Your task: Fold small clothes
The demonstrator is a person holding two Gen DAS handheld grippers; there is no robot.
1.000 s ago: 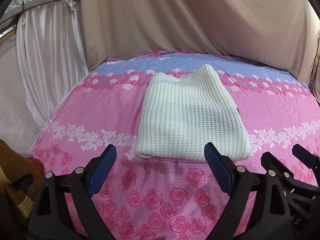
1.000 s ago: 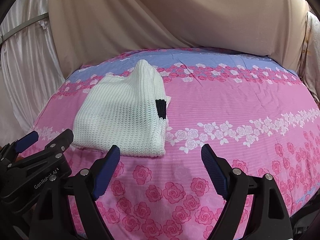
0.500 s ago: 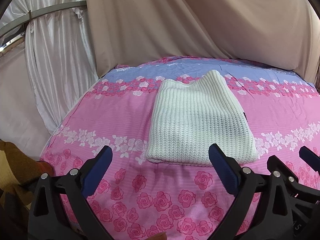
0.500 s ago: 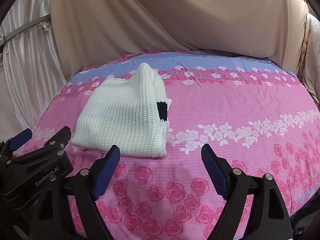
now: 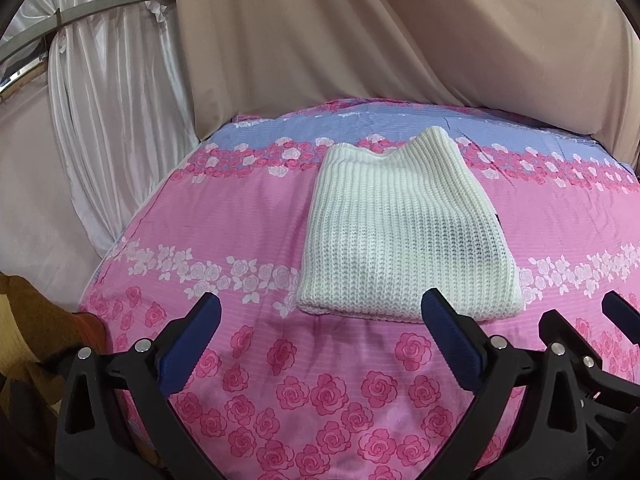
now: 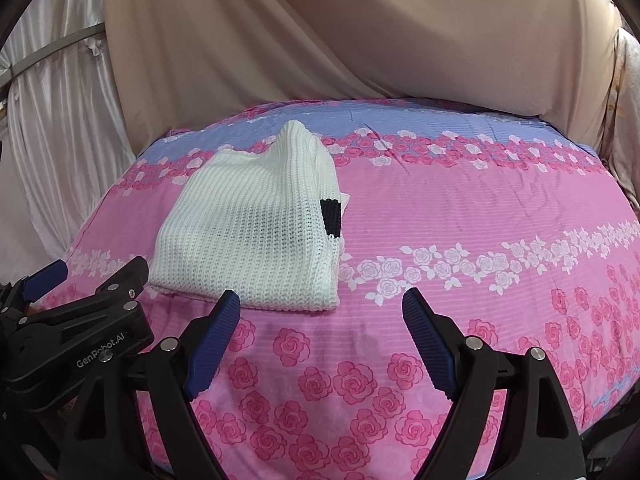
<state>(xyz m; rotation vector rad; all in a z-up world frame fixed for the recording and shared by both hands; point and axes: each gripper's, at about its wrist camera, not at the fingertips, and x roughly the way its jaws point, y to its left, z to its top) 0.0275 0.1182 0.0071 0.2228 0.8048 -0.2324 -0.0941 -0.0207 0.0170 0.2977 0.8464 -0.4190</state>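
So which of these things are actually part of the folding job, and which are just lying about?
Part of the job:
- white knit sweater, folded on the bed
- left gripper, open, empty
- right gripper, open, empty
- floral bedsheet, the work surface

Just lying about:
- beige drape behind the bed
- white curtain at the left
- brown cloth at the bed's left edge

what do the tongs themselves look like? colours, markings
Both tongs are alike: left tongs and right tongs have black plastic arms with triangular cut-outs, silver screws at the joints, and blue ribbed pads on the fingers. White "GenRobot.AI" lettering shows on the left body in the right wrist view. No cables or sleeves in view.
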